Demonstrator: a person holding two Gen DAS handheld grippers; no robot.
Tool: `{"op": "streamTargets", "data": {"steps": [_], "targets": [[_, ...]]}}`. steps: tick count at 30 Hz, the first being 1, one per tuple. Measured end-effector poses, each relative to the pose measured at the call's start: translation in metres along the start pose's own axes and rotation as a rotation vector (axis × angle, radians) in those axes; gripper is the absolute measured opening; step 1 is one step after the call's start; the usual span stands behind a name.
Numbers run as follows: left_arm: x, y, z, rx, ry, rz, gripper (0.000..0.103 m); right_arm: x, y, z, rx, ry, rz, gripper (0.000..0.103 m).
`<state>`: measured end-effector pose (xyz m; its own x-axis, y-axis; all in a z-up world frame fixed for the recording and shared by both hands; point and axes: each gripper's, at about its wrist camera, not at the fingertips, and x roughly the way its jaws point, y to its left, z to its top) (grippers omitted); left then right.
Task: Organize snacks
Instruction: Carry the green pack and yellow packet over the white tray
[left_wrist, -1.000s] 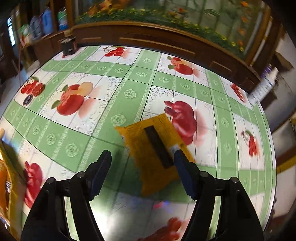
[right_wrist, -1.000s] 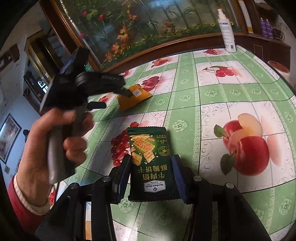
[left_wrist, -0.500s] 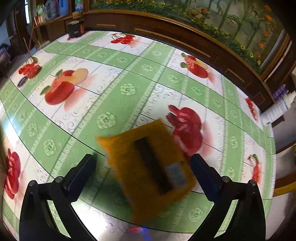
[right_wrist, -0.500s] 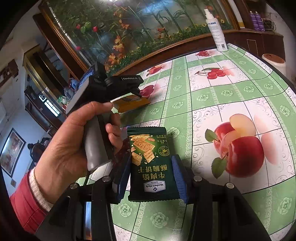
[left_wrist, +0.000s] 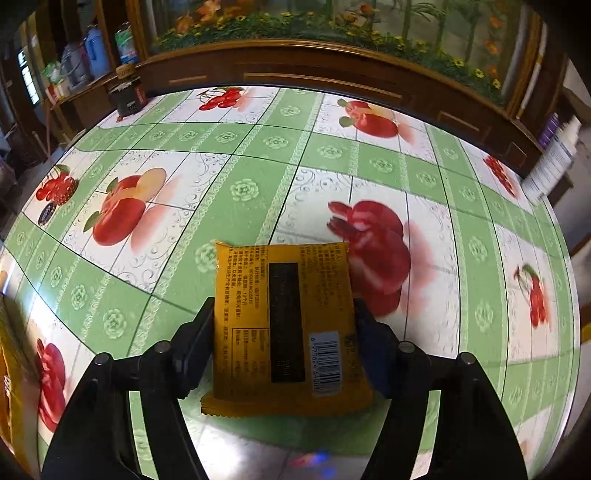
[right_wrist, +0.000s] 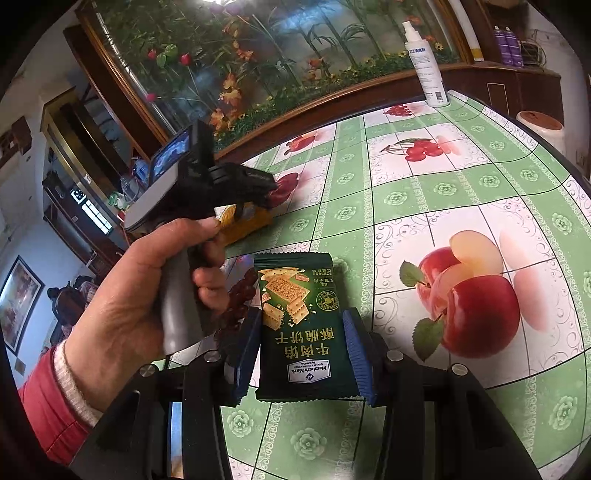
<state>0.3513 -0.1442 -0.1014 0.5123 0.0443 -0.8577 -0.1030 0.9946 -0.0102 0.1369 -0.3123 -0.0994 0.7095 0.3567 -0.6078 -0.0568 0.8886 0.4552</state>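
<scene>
A yellow snack packet (left_wrist: 317, 288) lies back side up, barcode showing, on the fruit-print tablecloth (left_wrist: 240, 192). My left gripper (left_wrist: 283, 310) straddles it; its jaws are closing, and both pads touch the packet's side edges. In the right wrist view a person's hand (right_wrist: 129, 306) holds that left gripper (right_wrist: 255, 184) over the same yellow packet (right_wrist: 255, 223). My right gripper (right_wrist: 303, 332) is shut on a dark green cracker packet (right_wrist: 295, 295), gripped by its sides just above the table.
A white spray bottle (right_wrist: 424, 62) stands at the table's far edge. A dark jar (left_wrist: 127, 98) sits at the far left corner. A yellow bag (left_wrist: 11, 369) shows at the left edge. A wooden cabinet (left_wrist: 332, 70) runs behind the round table.
The left gripper's jaws spread wide, then came in on the yellow packet, which now sits square between them. The right gripper kept its hold on the green packet.
</scene>
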Motion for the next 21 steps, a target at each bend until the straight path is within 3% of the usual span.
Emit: {"op": "streamTargets", "data": {"steps": [3, 7, 14, 21], "targets": [[-0.015, 0.016, -0.022, 0.025, -0.012, -0.019, 0.069, 0.0, -0.001, 0.0, 0.003, -0.002, 0.001, 0.047], [-0.054, 0.05, -0.079, 0.04, -0.066, -0.019, 0.069, -0.002, 0.002, -0.001, -0.014, -0.012, -0.005, 0.047], [-0.127, 0.126, -0.161, -0.02, -0.14, 0.012, 0.069, 0.001, 0.022, -0.008, -0.081, 0.001, -0.005, 0.046], [-0.182, 0.193, -0.196, -0.084, -0.233, 0.097, 0.069, -0.012, 0.077, -0.025, -0.18, -0.032, 0.051, 0.046]]}}
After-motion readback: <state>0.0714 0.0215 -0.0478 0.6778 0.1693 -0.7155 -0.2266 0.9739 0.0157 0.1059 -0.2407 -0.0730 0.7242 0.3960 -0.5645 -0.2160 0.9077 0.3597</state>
